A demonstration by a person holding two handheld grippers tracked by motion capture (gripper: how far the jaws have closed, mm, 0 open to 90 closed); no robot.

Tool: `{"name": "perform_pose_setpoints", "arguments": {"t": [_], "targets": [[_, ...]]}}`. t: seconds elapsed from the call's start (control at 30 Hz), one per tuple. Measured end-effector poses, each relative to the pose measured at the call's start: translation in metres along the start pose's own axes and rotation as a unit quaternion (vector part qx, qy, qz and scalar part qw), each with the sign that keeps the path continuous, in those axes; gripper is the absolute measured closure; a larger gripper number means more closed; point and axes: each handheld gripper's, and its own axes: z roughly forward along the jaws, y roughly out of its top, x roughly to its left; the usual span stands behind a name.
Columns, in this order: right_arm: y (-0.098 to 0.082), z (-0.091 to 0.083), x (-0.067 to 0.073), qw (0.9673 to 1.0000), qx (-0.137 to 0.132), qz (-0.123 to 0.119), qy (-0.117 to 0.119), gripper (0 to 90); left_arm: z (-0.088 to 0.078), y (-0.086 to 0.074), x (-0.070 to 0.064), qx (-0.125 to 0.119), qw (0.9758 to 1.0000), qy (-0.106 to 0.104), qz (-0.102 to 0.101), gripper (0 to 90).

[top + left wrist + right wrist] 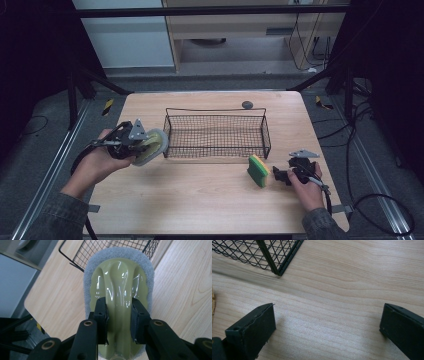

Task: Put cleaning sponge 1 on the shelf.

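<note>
Left hand [100, 162] raised off the table [200, 200], left gripper [142, 142] angled toward the wire basket [216, 131], clamped on the ridged handle of a pale green scrubber [120, 290] with grey pad, held just beside basket's left end. Right gripper [280, 175] low on tabletop, jaws spread wide, nothing between; yellow-green sponge [258, 171] close by, possibly touching. No legible writing seen.

scrubber [151, 146]: 1 | sponge [258, 170]: 1 | wire basket [216, 148]: 1 | hand-held grippers: 2 | table [200, 200]: 1
</note>
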Motion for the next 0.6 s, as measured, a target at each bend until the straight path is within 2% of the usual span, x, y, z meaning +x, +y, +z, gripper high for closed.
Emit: {"name": "perform_pose_setpoints", "arguments": {"t": [0.13, 0.2, 0.27, 0.6], "targets": [[0.000, 0.000, 0.000, 1.0000, 0.000, 0.000, 0.000, 0.4, -0.004, 0.010, 0.004, -0.010, 0.9999, 0.005, 0.011, 70.5], [0.000, 0.000, 0.000, 1.0000, 0.000, 0.000, 0.000, 0.4, -0.004, 0.012, 0.005, -0.009, 0.9999, 0.005, 0.012, 70.5], [0.000, 0.000, 0.000, 1.0000, 0.000, 0.000, 0.000, 0.4, -0.004, 0.019, 0.008, -0.004, 0.9997, 0.008, 0.023, 70.5], [0.000, 0.000, 0.000, 1.0000, 0.000, -0.001, 0.001, 0.4, -0.008, 0.034, 0.021, -0.013, 0.9994, 0.010, 0.032, 70.5]]}}
